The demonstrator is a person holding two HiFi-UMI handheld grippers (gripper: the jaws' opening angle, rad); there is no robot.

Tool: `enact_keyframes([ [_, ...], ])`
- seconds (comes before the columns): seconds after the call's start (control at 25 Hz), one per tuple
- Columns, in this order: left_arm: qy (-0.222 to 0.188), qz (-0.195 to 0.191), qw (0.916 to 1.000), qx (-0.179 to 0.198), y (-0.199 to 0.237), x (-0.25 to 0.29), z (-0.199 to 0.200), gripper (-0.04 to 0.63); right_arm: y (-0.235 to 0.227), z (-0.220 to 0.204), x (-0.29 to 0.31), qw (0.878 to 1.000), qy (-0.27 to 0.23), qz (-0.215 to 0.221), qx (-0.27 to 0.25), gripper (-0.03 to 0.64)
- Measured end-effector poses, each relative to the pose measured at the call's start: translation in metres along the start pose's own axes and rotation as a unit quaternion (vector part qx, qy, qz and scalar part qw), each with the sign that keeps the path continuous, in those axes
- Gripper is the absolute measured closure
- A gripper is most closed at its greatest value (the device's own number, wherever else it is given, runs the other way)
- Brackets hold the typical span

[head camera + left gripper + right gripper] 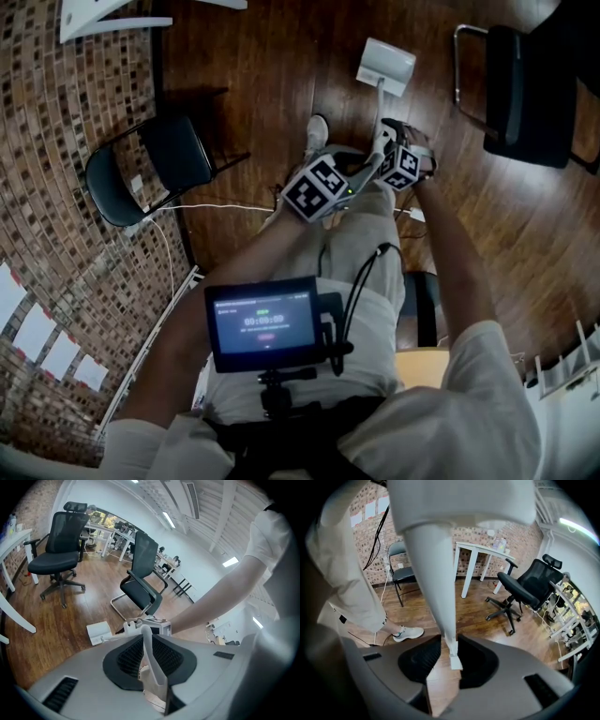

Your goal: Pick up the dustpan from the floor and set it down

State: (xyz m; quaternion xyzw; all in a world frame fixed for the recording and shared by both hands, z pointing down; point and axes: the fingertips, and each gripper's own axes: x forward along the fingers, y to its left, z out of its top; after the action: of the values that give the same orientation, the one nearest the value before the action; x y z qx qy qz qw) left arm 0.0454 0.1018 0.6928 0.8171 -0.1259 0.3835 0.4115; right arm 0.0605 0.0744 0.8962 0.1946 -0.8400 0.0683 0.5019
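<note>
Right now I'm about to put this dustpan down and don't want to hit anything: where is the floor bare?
Bare wood floor lies between the folding chair and the dustpan, and again between the dustpan and the other black chair. It is crowded by the brick wall, where the cable lies.

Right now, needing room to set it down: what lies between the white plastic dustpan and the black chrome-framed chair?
The head view shows only bare brown wooden floor between the white plastic dustpan and the black chrome-framed chair.
</note>
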Motion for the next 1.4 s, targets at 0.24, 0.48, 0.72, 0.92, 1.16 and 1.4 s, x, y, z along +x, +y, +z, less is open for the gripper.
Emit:
enact_keyframes([
  [0.24,0.008,-0.001,0.9999,0.006,-0.003,0.002,-0.005,0.545,0.004,-0.003,0.005,1.0,-0.004,-0.007,0.002,0.476],
  [0.48,0.013,-0.004,0.9999,0.004,0.012,0.002,-0.003,0.545,-0.003,0.004,0.02,1.0,-0.001,-0.001,0.012,0.481],
  [0.72,0.012,-0.005,0.9999,0.003,0.009,0.003,0.0,0.545,0.003,0.0,0.025,1.0,-0.004,0.005,0.019,0.491],
  [0.92,0.008,0.0,1.0,0.001,0.014,-0.001,-0.002,0.545,0.001,0.005,0.027,0.999,-0.01,0.011,0.032,0.511],
  [1.16,-0.007,0.003,0.9999,-0.007,0.019,-0.004,0.001,0.545,-0.009,0.003,0.023,0.999,-0.004,-0.001,0.045,0.514],
  [1.4,-0.021,0.013,0.9995,-0.021,0.03,-0.011,0.005,0.545,-0.018,0.0,0.024,0.998,0.012,-0.007,0.067,0.517],
])
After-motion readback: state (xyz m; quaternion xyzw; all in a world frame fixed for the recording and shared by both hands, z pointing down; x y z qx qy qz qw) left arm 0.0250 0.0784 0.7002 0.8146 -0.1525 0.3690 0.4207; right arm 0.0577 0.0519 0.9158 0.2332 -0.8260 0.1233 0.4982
